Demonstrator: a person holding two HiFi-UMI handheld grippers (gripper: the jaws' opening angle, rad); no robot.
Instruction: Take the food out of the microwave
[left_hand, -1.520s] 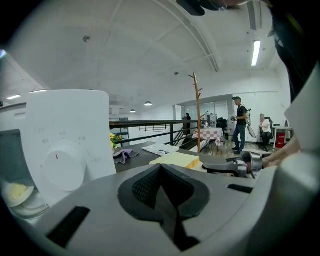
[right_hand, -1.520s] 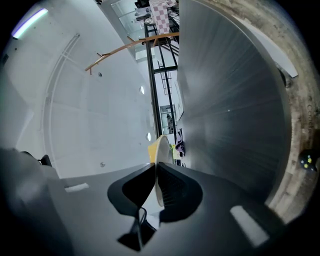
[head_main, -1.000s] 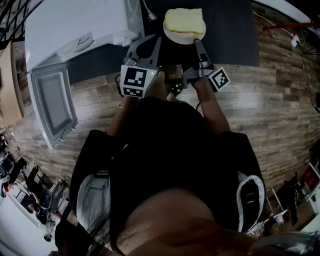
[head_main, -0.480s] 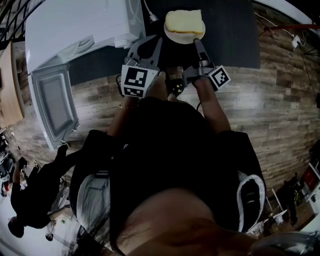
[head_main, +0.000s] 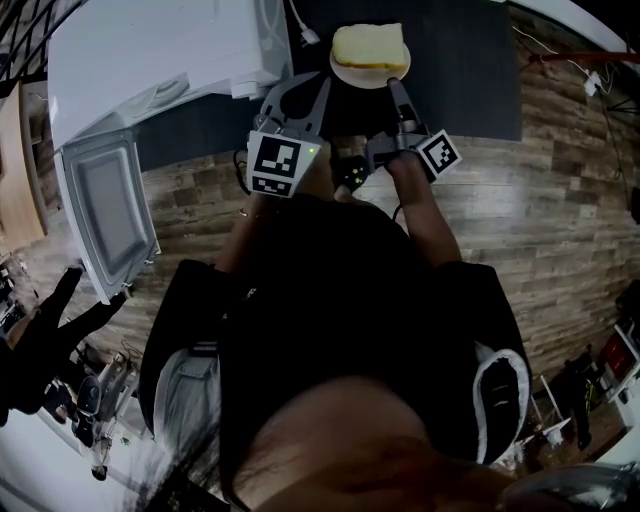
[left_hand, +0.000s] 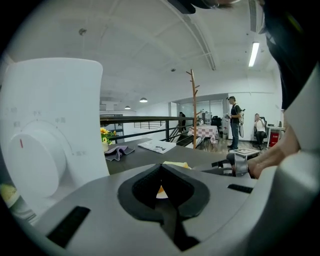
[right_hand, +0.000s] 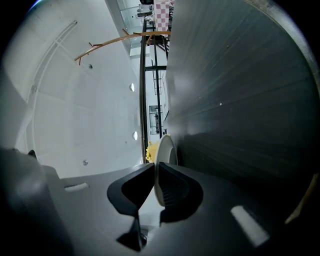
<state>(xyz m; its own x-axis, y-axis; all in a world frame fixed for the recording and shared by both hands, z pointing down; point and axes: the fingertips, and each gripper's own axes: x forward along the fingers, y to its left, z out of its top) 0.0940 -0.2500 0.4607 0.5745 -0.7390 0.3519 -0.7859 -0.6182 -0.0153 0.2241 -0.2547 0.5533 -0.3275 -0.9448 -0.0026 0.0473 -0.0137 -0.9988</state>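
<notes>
You are holding the right gripper (right_hand: 154, 172) with its jaws clamping the near rim of the white plate (head_main: 352, 76). In the right gripper view the rim is sitting edge-on between the two dark pads, and both pads are pressing on it. The view is rolled on its side, so the dark tabletop (right_hand: 240, 100) is showing as a wall on the right. The food (head_main: 370, 44), a pale yellow slice, is lying on that plate, outside the microwave (head_main: 160, 50) and over the tabletop, to the right of the white cabinet. Whether the plate is resting on the surface or hanging just above it, you cannot tell from these views.

You are keeping the left gripper (head_main: 298, 82) just beside the plate, on its left, with its jaws closed together and gripping nothing. In the left gripper view, a bit of the yellow slice is showing beyond the tips. The microwave's round dial (left_hand: 32, 162) is sitting close at the left of that view.

The microwave door (head_main: 105, 205) is hanging wide open over the wooden floor (head_main: 540, 200), well apart from both grippers.
</notes>
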